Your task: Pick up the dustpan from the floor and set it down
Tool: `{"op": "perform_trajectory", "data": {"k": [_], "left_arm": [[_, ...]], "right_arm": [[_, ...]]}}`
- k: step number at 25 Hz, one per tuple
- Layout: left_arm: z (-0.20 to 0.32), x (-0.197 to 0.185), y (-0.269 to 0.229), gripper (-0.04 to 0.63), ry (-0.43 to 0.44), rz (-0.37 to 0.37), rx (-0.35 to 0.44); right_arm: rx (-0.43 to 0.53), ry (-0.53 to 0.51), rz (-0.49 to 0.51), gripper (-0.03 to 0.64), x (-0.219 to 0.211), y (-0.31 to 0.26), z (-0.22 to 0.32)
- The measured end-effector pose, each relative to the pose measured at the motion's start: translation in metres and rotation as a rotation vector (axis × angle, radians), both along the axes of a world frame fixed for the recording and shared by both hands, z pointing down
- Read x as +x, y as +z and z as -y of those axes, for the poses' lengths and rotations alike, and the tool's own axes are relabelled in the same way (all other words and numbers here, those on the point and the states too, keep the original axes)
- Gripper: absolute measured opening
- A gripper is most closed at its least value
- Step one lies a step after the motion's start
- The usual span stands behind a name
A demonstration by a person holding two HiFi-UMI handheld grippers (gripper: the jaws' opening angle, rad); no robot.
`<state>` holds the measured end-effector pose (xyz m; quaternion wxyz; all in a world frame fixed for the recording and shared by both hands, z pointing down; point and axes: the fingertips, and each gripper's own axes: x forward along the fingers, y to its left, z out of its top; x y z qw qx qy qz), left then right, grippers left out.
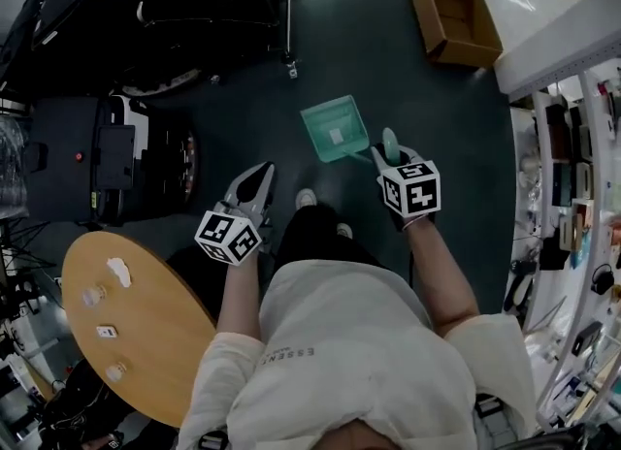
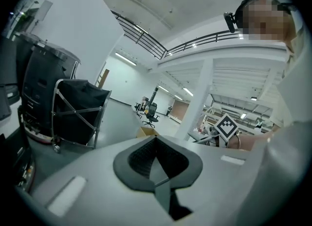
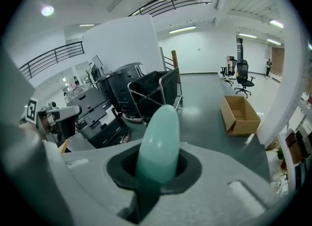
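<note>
**Dustpan's in the grip, looks like the set-down is what's left**

Closest in, the left gripper (image 1: 257,176) is doing nothing. Its jaws are pressed together with nothing between them, and it just hangs out in front of the person's left side.

The right gripper (image 1: 389,153) has the job. Its jaws are clamped on the rounded teal handle (image 3: 158,140), which pokes up through them toward that gripper's camera. Below and beyond it, the teal dustpan (image 1: 335,130) hangs from the handle with its open tray tipped toward the head camera. To me it looks clear of the dark floor (image 1: 388,70), so I'd call the pickup done and this the carry.

Next comes the put-down. The task doesn't say where. The round wooden table (image 1: 155,337) is off to the person's left, and there's bare floor ahead, short of the cardboard box (image 1: 454,14) farther out. Either way I'd lower it until the tray sits flat, and only then let the jaws go, otherwise it'll tip.
</note>
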<state>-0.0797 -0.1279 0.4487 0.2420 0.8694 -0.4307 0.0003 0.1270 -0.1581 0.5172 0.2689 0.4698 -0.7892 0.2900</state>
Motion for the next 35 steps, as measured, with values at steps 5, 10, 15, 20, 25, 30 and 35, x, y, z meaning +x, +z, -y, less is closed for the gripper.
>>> {"op": "perform_trajectory", "data": {"k": [5, 10, 15, 20, 25, 30, 35], "left_arm": [[-0.024, 0.004, -0.016, 0.017, -0.025, 0.065, 0.068], [-0.030, 0.005, -0.018, 0.017, -0.034, 0.020, 0.062], [-0.036, 0.002, -0.018, 0.017, -0.064, 0.006, 0.052], [-0.033, 0.001, -0.016, 0.017, -0.067, 0.066, 0.055], [-0.022, -0.010, -0.005, 0.017, -0.088, 0.067, 0.020], [0.012, -0.023, 0.000, 0.017, -0.082, 0.144, 0.049], [0.066, -0.036, 0.020, 0.017, -0.064, 0.138, 0.020]], "right_arm": [[-0.018, 0.026, 0.027, 0.025, 0.017, -0.009, -0.052], [-0.031, -0.001, 0.048, 0.025, 0.023, -0.013, -0.066], [-0.054, -0.030, 0.027, 0.026, 0.025, -0.005, -0.072], [-0.057, -0.044, -0.002, 0.025, 0.029, 0.003, -0.064], [-0.067, -0.043, -0.015, 0.026, 0.025, 0.009, -0.040], [-0.078, -0.027, -0.017, 0.026, 0.012, 0.015, 0.006], [-0.104, 0.023, -0.006, 0.028, -0.005, 0.031, 0.065]]}}
